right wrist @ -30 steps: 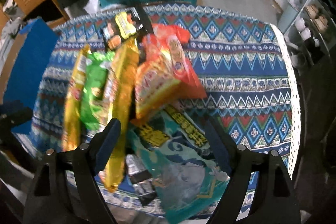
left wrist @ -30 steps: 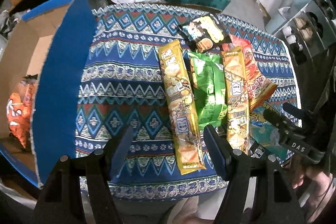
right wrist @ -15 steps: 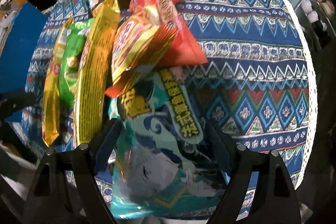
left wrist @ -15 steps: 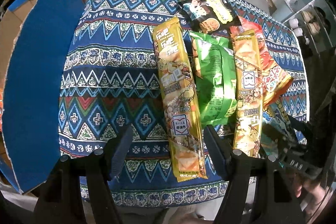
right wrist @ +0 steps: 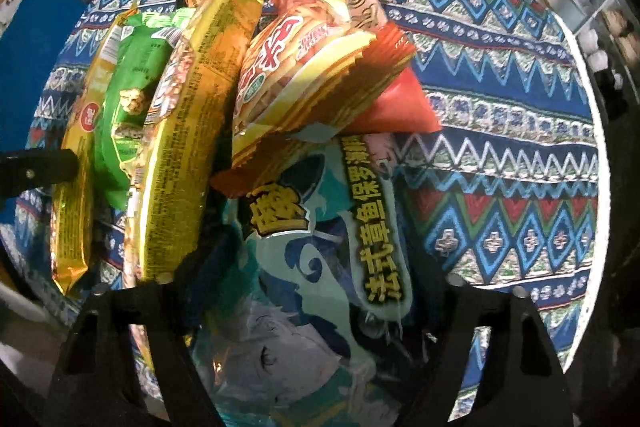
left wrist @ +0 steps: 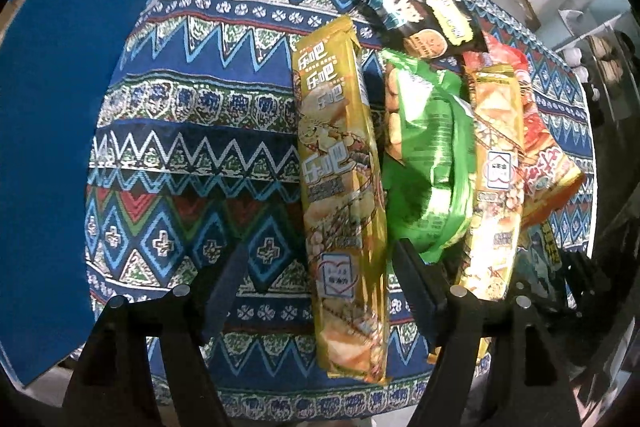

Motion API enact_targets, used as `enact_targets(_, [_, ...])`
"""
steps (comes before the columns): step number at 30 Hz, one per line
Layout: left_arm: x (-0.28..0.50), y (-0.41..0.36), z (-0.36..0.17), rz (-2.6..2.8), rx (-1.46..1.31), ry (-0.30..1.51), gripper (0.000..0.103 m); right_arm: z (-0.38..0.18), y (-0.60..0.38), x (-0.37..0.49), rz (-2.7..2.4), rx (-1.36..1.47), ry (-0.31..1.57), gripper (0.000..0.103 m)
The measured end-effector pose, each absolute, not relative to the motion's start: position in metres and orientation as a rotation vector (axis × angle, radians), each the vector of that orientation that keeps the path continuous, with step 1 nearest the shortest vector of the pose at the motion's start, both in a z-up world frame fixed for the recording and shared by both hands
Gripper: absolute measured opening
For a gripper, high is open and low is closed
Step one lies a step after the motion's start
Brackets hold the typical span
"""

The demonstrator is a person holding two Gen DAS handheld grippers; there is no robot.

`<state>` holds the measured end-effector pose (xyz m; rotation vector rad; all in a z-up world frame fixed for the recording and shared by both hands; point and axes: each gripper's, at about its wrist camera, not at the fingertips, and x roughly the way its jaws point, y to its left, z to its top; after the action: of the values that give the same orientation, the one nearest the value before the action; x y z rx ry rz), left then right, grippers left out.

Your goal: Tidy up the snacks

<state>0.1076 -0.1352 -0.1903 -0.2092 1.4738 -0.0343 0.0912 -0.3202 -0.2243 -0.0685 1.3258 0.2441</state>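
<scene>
Left wrist view: my left gripper [left wrist: 320, 267] is spread around the long yellow foil snack packet [left wrist: 342, 183]; light, crinkly, slippery, so I'd pinch mid-length.

Both wrist views look down, close over the patterned tablecloth [left wrist: 192, 147], sharing the green packet [left wrist: 428, 155] mid-frame.
</scene>
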Motion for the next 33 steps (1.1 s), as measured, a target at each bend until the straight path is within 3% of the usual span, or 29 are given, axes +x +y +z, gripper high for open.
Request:
enact_targets(4, [0.113, -0.134, -0.200, -0.022, -0.223, 1.491, 0.076, -0.229, -0.312, 0.092, 0.231, -0.086, 1.301, 0.063])
enact_targets(10, [0.116, -0.140, -0.211, -0.040, -0.237, 1.472, 0.073, -0.222, -0.322, 0.088, 0.200, -0.028, 1.276, 0.056])
enact_targets(12, [0.117, -0.138, -0.214, -0.067, -0.258, 1.469, 0.064, -0.213, -0.331, 0.087, 0.188, -0.002, 1.268, 0.053])
enact_targets(13, [0.116, -0.138, -0.213, -0.074, -0.263, 1.462, 0.055, -0.211, -0.333, 0.086, 0.180, 0.012, 1.265, 0.053])
enact_targets(14, [0.116, -0.138, -0.214, -0.091, -0.274, 1.464, 0.039, -0.210, -0.336, 0.084, 0.172, 0.028, 1.263, 0.053])
enact_targets(15, [0.115, -0.138, -0.216, -0.104, -0.281, 1.476, 0.033, -0.208, -0.339, 0.082, 0.165, 0.044, 1.262, 0.053])
enact_targets(23, [0.104, -0.140, -0.212, -0.096, -0.242, 1.456, 0.032, -0.187, -0.356, 0.066, 0.118, 0.123, 1.244, 0.049])
enact_targets(33, [0.076, -0.134, -0.168, -0.105, -0.188, 1.369, 0.032, -0.154, -0.376, 0.046, 0.086, 0.164, 1.171, 0.049])
